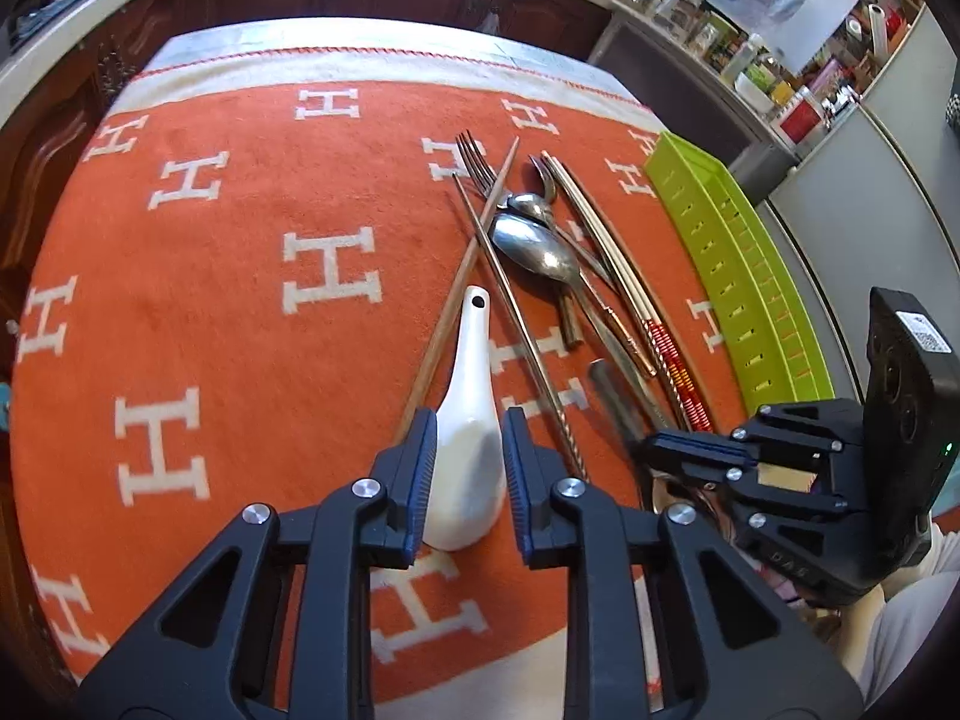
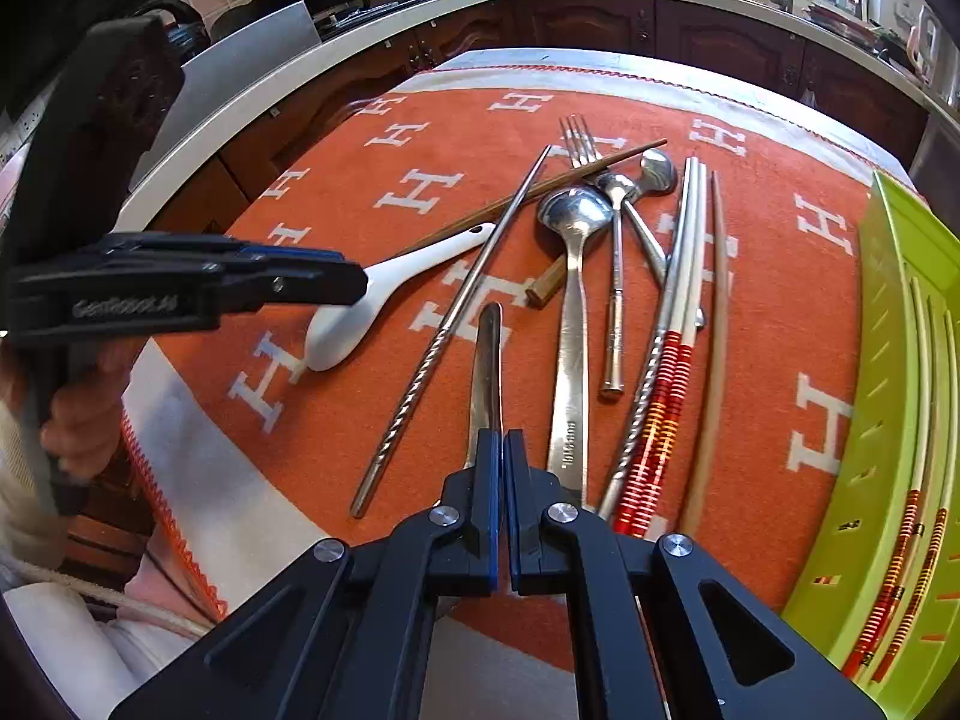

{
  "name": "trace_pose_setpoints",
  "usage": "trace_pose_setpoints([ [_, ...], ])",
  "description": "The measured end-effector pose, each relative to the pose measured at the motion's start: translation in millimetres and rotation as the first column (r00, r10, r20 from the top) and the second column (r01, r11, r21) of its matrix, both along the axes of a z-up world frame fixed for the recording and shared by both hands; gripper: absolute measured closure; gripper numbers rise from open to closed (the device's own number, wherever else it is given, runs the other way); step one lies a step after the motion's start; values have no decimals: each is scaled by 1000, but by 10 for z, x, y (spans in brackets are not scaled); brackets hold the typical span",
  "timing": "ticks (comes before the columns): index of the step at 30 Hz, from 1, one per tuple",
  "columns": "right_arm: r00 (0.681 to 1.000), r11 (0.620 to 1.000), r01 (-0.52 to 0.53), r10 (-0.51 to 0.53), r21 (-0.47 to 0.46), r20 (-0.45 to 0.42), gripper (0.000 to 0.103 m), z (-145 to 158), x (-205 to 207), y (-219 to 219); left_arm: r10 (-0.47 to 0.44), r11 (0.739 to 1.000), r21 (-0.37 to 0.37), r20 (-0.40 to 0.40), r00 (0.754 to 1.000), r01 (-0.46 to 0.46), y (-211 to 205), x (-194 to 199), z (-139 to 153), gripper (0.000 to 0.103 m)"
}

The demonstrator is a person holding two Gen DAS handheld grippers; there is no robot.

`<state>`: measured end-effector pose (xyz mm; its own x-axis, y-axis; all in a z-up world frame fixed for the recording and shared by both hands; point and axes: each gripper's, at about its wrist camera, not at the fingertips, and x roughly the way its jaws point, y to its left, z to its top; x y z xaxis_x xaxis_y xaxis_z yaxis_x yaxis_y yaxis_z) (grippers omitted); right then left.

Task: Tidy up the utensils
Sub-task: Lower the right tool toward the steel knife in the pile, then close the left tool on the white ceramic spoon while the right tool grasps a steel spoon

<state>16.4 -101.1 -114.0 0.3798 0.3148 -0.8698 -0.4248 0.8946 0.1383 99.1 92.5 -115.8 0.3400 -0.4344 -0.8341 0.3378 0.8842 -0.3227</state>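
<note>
A white ceramic spoon (image 1: 465, 468) lies on the orange cloth (image 1: 210, 276). My left gripper (image 1: 468, 420) straddles it where the bowl narrows, and both blue pads touch its sides. In the right wrist view the same gripper (image 2: 354, 279) comes in from the left over the spoon (image 2: 360, 312). My right gripper (image 2: 501, 438) is shut on the near end of a flat steel knife (image 2: 487, 360), which points away across the cloth. The left wrist view shows that gripper (image 1: 654, 447) at the lower right, with the knife (image 1: 615, 402) running into it.
A loose pile holds a fork (image 2: 579, 138), several steel spoons (image 2: 573, 210), metal and wooden chopsticks (image 2: 456, 312) and red-banded chopsticks (image 2: 672, 360). A green slotted tray (image 2: 888, 420) at the right edge holds banded chopsticks (image 2: 918, 510). Kitchen counters ring the table.
</note>
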Motion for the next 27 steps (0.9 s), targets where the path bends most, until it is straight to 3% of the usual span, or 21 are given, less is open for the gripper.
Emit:
trace_pose_setpoints([
  [9, 1000, 1000, 20, -19, 16, -19, 101, 30, 57, -94, -145, 989, -1, -42, 988, 146, -35, 183, -76, 84],
  [18, 999, 999, 26, -25, 26, -42, 101, 9, 99, -91, -271, 963, -35, -95, 958, 269, -99, 328, -141, 82],
  [23, 998, 999, 33, -31, 35, -52, 101, 3, 123, -102, -289, 957, -42, -124, 949, 286, -115, 353, -175, 81],
  [27, 998, 998, 40, -38, 43, -57, 101, -2, 139, -113, -251, 968, -35, -145, 957, 248, -98, 334, -184, 80],
])
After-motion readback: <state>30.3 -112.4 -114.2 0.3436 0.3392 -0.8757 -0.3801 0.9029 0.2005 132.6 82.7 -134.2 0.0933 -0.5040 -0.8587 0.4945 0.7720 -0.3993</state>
